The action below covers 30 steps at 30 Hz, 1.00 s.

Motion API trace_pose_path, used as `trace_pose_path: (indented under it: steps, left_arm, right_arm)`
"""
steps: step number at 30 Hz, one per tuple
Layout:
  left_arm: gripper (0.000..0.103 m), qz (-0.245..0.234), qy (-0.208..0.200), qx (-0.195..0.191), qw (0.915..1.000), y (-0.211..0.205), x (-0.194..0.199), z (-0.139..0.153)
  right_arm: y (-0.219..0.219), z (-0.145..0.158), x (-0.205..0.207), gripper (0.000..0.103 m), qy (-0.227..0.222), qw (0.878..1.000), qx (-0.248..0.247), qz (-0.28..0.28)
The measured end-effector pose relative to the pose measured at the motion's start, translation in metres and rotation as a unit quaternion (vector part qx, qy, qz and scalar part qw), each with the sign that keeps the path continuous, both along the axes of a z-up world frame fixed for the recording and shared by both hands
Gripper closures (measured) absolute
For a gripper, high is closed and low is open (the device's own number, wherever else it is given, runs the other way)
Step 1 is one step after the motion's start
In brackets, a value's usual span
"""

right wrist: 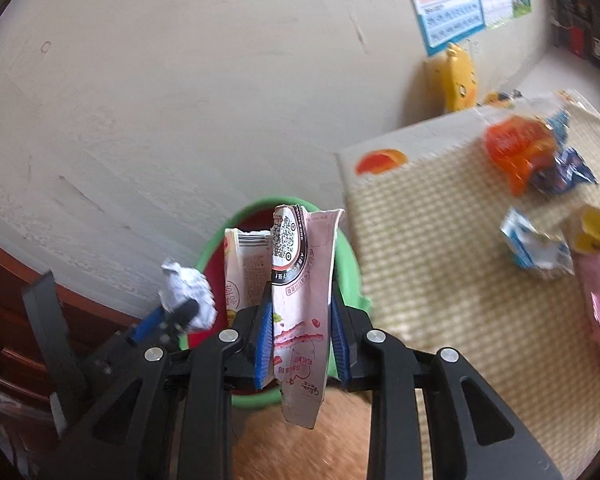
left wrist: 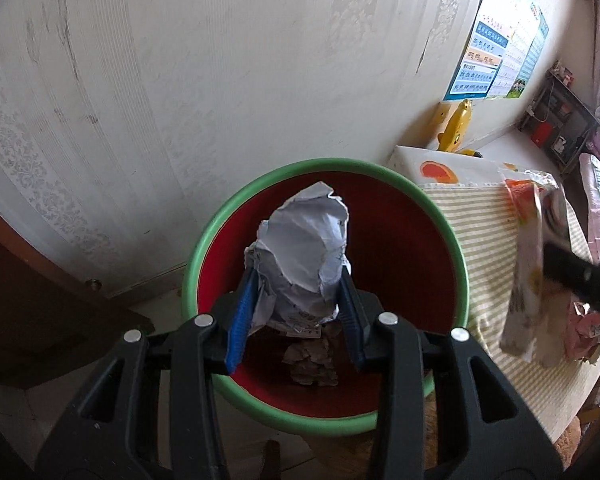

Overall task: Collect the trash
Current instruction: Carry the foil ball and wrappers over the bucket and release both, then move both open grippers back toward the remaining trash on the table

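Two tools are loaded, and I have both angled down toward the bin. Nearest in the left wrist view, my left tool [left wrist: 296, 316] has its blue pads pressed on a crumpled white ball of paper [left wrist: 304, 248], which hangs directly over the round red bin with the green rim [left wrist: 260, 192] at 12 o'clock. I judge it is held there so it can fall straight inside, where a grey crumpled wad [left wrist: 314, 364] already lies on the bottom.

In the right wrist view, my right tool [right wrist: 302, 332] carries a flat pink-and-white printed snack wrapper [right wrist: 304, 300] standing upright between its pads. Whether the pads are pressing on it I cannot tell; the gap looks close to the wrapper's width. It sits above the bin's near edge at 12 o'clock, with the left tool and its paper at 9 o'clock, so I reckon the wrapper goes in beside the paper.

Farther off, at 2 to 3 o'clock, the bench with the striped green-and-cream cloth [right wrist: 420, 240] carries more trash: an orange crinkled wrapper [right wrist: 516, 148], a dark blue foil wrapper [right wrist: 564, 172] and a torn blue-and-white packet [right wrist: 536, 248]. Several pieces remain, so the task looks partway done.
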State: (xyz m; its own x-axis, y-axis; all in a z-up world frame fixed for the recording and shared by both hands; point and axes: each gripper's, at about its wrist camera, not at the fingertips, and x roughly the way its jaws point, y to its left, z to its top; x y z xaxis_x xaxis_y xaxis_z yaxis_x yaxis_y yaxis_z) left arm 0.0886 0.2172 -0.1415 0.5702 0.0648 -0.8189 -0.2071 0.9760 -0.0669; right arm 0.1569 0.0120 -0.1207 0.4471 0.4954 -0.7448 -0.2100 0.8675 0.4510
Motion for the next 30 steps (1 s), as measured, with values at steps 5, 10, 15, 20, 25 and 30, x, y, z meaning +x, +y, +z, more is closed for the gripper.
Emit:
trace_pose_path:
  steps: [5,10,15,20,25,30]
  left_arm:
    - [0.049,0.012,-0.003,-0.003,0.9999,0.001,0.001,-0.001]
    - [0.046,0.008,-0.003,-0.003,1.0000,-0.003,-0.002,0.002]
    - [0.042,-0.007,-0.009,-0.031,0.9995,-0.023,-0.009,0.010]
    - [0.038,-0.061,-0.011,-0.037,0.9974,-0.066,-0.015,0.017]
    - [0.037,-0.112,-0.003,-0.039,0.9930,-0.109,-0.021,0.015]
    - [0.035,-0.145,0.011,-0.036,0.9887,-0.138,-0.030,0.010]
  right_arm:
    - [0.004,0.009,0.001,0.052,-0.015,1.000,0.008,0.000]
    - [-0.021,0.003,-0.014,0.049,0.002,1.000,0.011,-0.018]
    - [-0.066,-0.010,-0.045,0.047,0.022,0.998,-0.016,-0.057]
    - [-0.135,-0.011,-0.076,0.041,0.010,0.990,-0.068,-0.124]
    - [-0.196,-0.006,-0.078,0.018,-0.002,0.967,-0.188,-0.172]
    - [-0.212,-0.021,-0.066,0.015,-0.002,0.951,-0.276,-0.139]
